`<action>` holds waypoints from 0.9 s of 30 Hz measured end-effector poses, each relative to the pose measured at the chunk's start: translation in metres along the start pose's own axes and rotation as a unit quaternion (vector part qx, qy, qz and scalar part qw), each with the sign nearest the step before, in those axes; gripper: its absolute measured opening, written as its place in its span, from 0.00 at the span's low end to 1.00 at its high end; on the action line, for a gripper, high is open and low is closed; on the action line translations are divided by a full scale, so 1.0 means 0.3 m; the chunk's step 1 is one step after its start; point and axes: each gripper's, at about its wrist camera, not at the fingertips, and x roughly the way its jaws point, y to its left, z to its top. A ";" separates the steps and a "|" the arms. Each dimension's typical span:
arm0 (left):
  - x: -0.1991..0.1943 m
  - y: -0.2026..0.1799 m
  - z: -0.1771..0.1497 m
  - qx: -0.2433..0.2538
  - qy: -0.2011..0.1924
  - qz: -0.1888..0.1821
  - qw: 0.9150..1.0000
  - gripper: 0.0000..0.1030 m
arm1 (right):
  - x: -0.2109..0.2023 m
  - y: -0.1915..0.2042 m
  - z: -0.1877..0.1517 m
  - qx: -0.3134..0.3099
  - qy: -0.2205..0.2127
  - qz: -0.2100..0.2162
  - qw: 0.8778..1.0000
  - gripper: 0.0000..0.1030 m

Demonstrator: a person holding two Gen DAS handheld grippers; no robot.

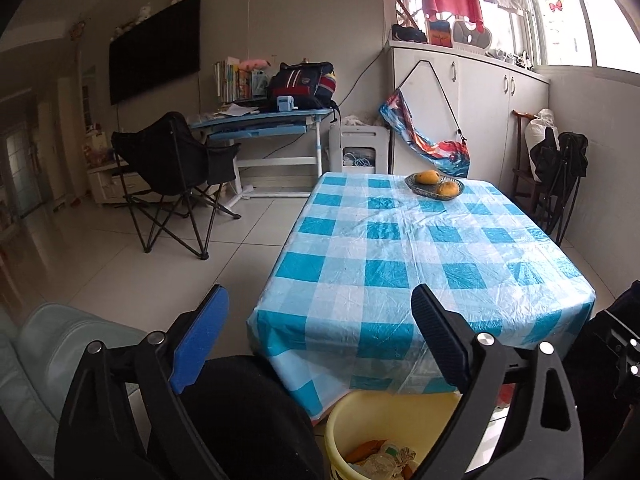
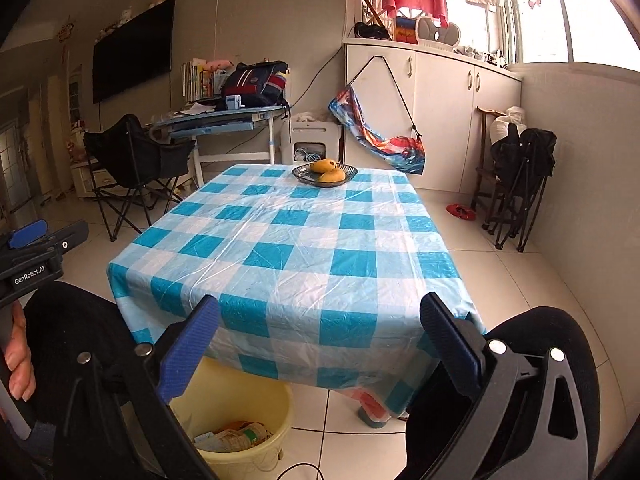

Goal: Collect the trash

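A yellow bin (image 1: 360,420) stands on the floor at the table's near edge, holding crumpled trash (image 1: 380,460): a plastic bottle and wrappers. It also shows in the right wrist view (image 2: 244,412) with the trash (image 2: 236,436) inside. My left gripper (image 1: 320,312) is open and empty, held above the bin at the table's near-left corner. My right gripper (image 2: 320,320) is open and empty, facing the table's near edge. The left gripper also shows at the left edge of the right wrist view (image 2: 36,248).
The table (image 1: 400,248) has a blue-and-white checked cloth and a bowl of mangoes (image 1: 434,186) at its far end. A black folding chair (image 1: 172,168) and a desk (image 1: 264,120) stand left. Folded chairs (image 2: 516,184) lean by the right wall. A cable (image 2: 296,470) lies on the floor.
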 end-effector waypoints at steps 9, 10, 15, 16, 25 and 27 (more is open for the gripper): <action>0.005 -0.006 -0.006 0.007 -0.002 0.010 1.000 0.92 | 0.028 0.020 -0.026 -0.028 0.017 -0.019 0.999 0.93; 0.005 -0.010 -0.007 0.009 -0.001 0.010 1.000 0.92 | 0.029 0.020 -0.028 -0.027 0.019 -0.020 0.999 0.93; 0.007 -0.016 -0.008 0.011 0.000 0.010 1.000 0.93 | 0.035 0.029 -0.032 -0.032 0.025 -0.019 0.999 0.93; 0.007 -0.015 -0.007 0.010 0.001 0.010 1.000 0.93 | 0.035 0.032 -0.031 -0.033 0.025 -0.018 0.999 0.93; 0.010 -0.012 -0.008 0.006 0.002 0.009 1.000 0.93 | 0.020 0.020 -0.027 -0.025 0.018 -0.016 0.999 0.93; 0.010 -0.011 -0.008 0.005 0.001 0.008 1.000 0.93 | 0.012 0.010 -0.022 -0.018 0.012 -0.013 1.000 0.93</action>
